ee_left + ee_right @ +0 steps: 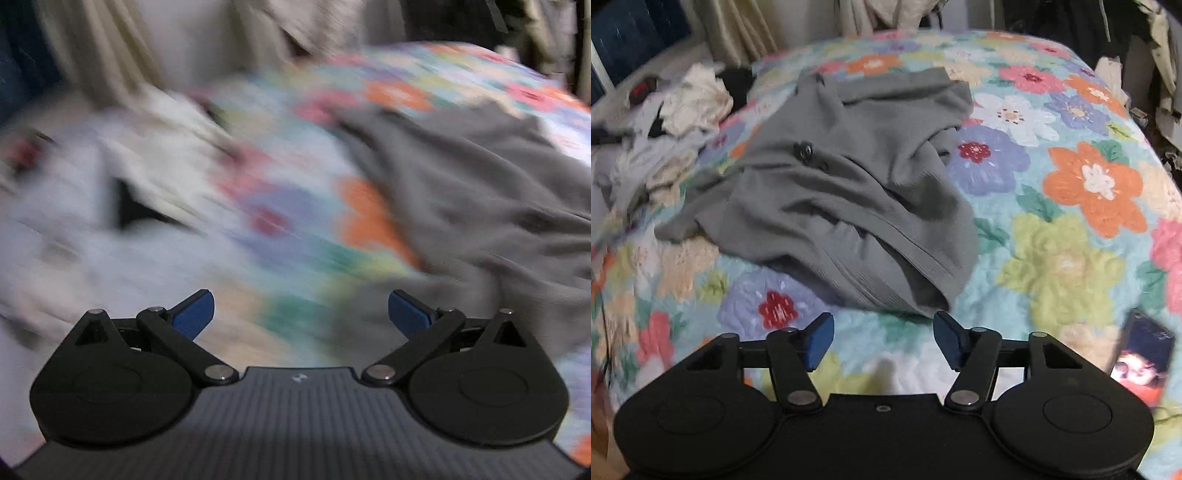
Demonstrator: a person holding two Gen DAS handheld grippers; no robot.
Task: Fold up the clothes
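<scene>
1. Our left gripper (301, 314) has its jaws spread wide and holds nothing. In this blurred left wrist view, the grey garment (480, 192) lies to its right on the flowered quilt (288, 221).
2. Our right gripper (883, 341) is also released and empty, just short of the garment's near hem (905, 288). We judge the folding not yet begun; next we need to grasp a hem or a corner and spread the crumpled cloth.

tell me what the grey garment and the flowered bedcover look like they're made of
Grey garment: looks like a soft, matte knit; fine ribbing runs along its hem and it slumps in loose folds, with dark buttons near the middle. Flowered bedcover: seems to be quilted printed cloth, puffy with stitched outlines around the flowers. The exact fibre of either can't be told.
</scene>
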